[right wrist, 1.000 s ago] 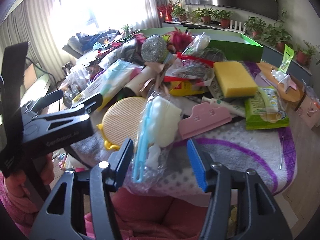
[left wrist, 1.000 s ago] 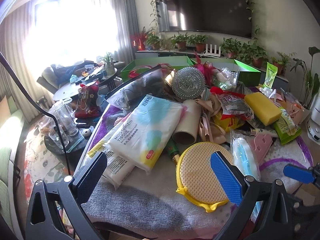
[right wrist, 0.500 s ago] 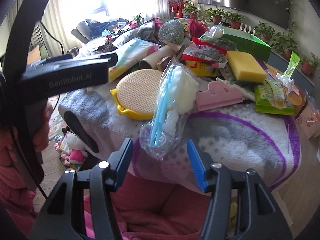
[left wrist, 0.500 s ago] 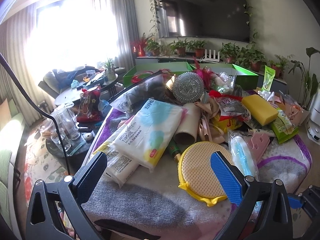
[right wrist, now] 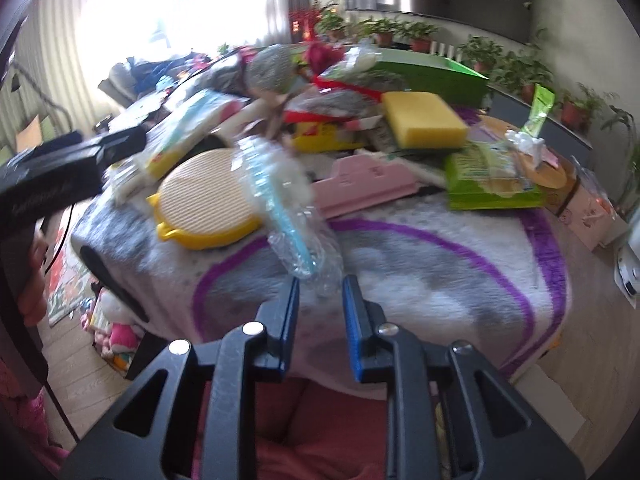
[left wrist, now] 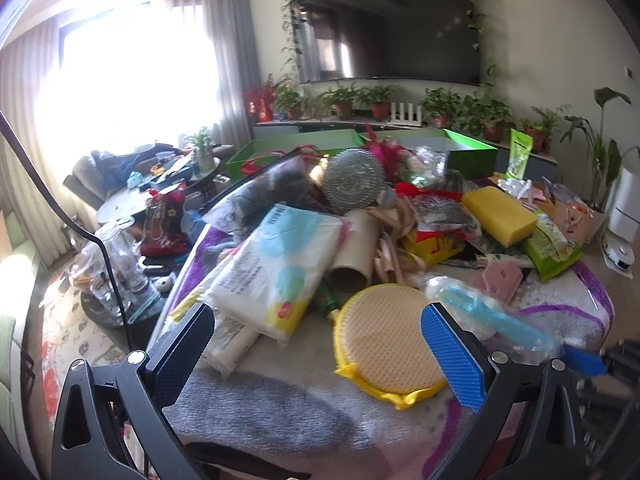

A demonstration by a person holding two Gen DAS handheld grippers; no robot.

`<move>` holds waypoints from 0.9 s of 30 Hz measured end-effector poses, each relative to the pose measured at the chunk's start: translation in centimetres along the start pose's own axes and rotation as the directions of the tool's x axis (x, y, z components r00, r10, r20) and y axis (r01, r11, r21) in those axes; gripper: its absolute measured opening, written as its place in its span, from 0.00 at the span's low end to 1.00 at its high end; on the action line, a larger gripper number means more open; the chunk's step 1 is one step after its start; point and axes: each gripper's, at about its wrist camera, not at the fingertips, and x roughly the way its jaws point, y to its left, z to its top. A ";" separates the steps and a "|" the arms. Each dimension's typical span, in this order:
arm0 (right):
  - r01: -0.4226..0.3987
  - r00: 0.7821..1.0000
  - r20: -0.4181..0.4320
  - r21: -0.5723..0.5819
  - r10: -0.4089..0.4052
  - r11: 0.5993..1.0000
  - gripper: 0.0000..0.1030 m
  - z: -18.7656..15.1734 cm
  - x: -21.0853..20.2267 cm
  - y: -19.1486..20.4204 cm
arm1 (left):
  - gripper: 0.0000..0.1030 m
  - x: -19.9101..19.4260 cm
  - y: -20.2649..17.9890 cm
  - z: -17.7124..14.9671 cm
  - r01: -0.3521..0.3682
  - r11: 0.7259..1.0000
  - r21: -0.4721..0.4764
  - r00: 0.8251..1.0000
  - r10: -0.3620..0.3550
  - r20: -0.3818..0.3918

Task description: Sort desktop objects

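The clear plastic bag (right wrist: pixel 296 216) holding a light blue brush and some white stuff lies on the near part of the worktop (right wrist: pixel 420 264), its near end reaching down between the blue pads of the right hand-held gripper (right wrist: pixel 320 292). That gripper's jaws have just been closing and now stand narrow, with the crinkled tail of the bag between them; the blur hides whether the pads truly press on the plastic. In the left wrist view the same bag (left wrist: pixel 480 312) lies to the right, its end meeting the right gripper's blue tip at the frame's edge.

Just left of the bag, touching it, sits the round yellow scrubber pad (right wrist: pixel 208 200). The left hand-held gripper (left wrist: pixel 316 352) hovers with its jaws wide and nothing between them, the scrubber pad (left wrist: pixel 384 344) ahead of its right finger.

Further out a pink clip (right wrist: pixel 368 188) lies beside the bag, then a green wipes packet (right wrist: pixel 488 180) and a yellow sponge (right wrist: pixel 424 124). A tissue pack (left wrist: pixel 280 268) and a cardboard tube (left wrist: pixel 352 256) lie to the left of the heap, with a steel scourer (left wrist: pixel 352 180) behind. At the far edge stand two green boxes (left wrist: pixel 472 152); what lies in them cannot be made out
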 end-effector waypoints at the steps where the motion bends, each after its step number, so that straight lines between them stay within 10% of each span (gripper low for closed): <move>1: 0.007 1.000 -0.001 0.019 -0.007 1.000 0.21 0.1 0.0 -0.7 | 1.00 0.2 -0.5 0.0 0.020 1.000 0.013 1.000 -0.020 -0.003; 18: -0.078 0.997 0.024 0.105 0.076 0.991 0.23 3.1 2.6 -5.4 | 0.99 3.6 -3.9 1.1 0.242 0.965 0.103 0.970 -0.239 -0.041; 27: -0.131 0.991 0.000 0.142 0.132 0.981 0.23 3.4 4.0 -6.1 | 0.68 6.0 -5.2 1.5 0.335 0.934 0.123 0.940 -0.321 -0.117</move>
